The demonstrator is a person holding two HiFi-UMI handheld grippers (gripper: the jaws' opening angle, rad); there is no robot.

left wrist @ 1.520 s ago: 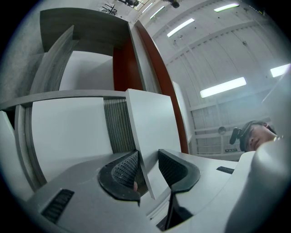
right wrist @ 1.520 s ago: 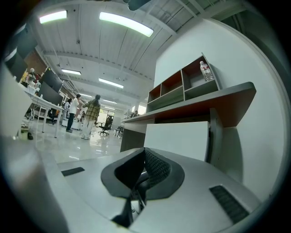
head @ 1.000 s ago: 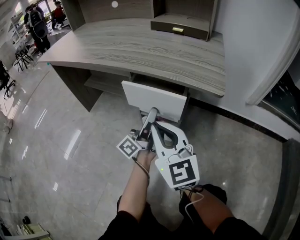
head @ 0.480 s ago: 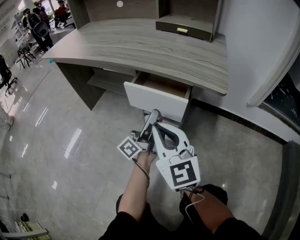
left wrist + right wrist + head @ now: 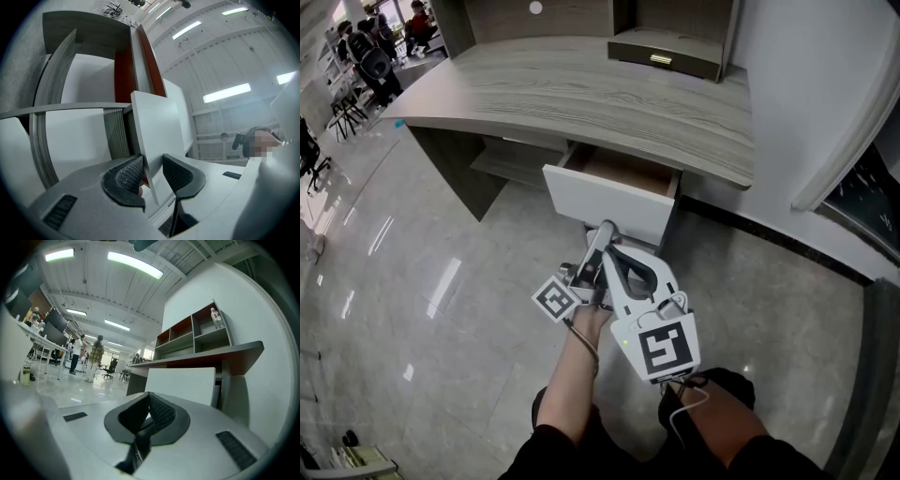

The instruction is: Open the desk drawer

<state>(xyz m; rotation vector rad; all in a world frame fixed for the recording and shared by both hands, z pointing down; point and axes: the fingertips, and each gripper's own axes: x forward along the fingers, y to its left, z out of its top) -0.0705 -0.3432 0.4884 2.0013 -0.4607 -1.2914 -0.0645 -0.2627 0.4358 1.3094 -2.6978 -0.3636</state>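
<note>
Glossy grey floor [image 5: 441,309] is seen spreading beneath a long wood-grain desk [image 5: 581,94], which is set against a white wall [image 5: 797,84] and topped at the back by a shelf unit [image 5: 670,42]. Under the right part of the desktop the drawer [image 5: 605,202] is found pulled partly out, its white front standing clear of the desk and its reddish-brown inside exposed. The left gripper [image 5: 152,161] is tilted upward at the drawer front, whose edge is taken between the jaws. These have just been closing, yet a gap is seen between the panel and one pad [image 5: 178,173], so the panel is not clamped. The right gripper [image 5: 150,399] is held level near the drawer front, its jaws clenched together on nothing.
</note>
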